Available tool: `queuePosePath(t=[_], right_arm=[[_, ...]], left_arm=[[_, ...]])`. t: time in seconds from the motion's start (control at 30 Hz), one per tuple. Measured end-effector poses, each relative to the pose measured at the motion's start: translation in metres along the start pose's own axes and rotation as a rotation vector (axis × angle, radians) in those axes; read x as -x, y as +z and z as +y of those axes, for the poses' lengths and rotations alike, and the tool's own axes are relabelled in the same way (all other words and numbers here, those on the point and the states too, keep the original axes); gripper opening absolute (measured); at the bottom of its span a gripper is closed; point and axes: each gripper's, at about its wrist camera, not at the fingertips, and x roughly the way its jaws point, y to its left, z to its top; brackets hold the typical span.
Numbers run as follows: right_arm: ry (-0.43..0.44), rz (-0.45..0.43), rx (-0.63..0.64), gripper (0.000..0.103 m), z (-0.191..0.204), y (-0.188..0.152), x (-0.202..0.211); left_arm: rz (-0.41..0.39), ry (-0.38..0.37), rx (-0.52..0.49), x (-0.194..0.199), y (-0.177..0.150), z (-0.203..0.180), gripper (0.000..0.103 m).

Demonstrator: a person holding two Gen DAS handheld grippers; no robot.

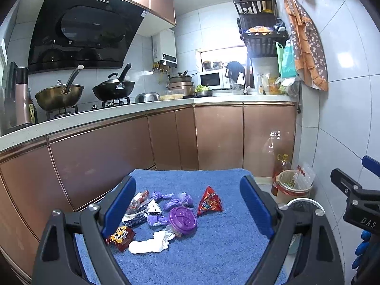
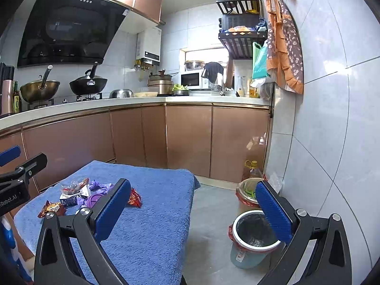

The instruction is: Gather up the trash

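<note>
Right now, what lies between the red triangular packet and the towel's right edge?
Nothing: bare blue towel lies right of the red triangular packet, shown in the left wrist view.

Small tiled kitchen, daylight from back window (image 1: 219, 55).
Copper cabinets (image 1: 218, 137) under white counter (image 2: 123, 101); black range hood (image 1: 80, 30); grey floor (image 2: 209, 213).

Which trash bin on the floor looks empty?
The nearer bin, with the white rim and black liner, looks empty. The farther bin by the oil bottle already holds green scraps.

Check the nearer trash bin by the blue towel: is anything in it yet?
Looks empty: the nearer trash bin shows only its dark liner, though the right gripper hides part.
</note>
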Motion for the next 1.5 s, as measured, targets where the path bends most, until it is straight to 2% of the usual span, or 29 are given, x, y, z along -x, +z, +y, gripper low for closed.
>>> queuePosePath(t=[0.4, 1.33, 1.5], right_arm=[[0.008, -0.015, 0.014, 0.103, 0.009, -0.005, -0.002], [0.008, -0.039, 0.013, 0.103, 0.019, 0.002, 0.003], [0.027, -0.062, -0.005, 0.103, 0.018, 0.003, 0.005]], left_arm=[[0.026, -0.048, -0.013, -0.002, 0.0, 0.001, 0.089], [0.001, -0.004, 0.023, 0.007, 0.003, 0.02, 0.089], [0.002, -0.02, 0.015, 0.007, 0.006, 0.019, 0.089]])
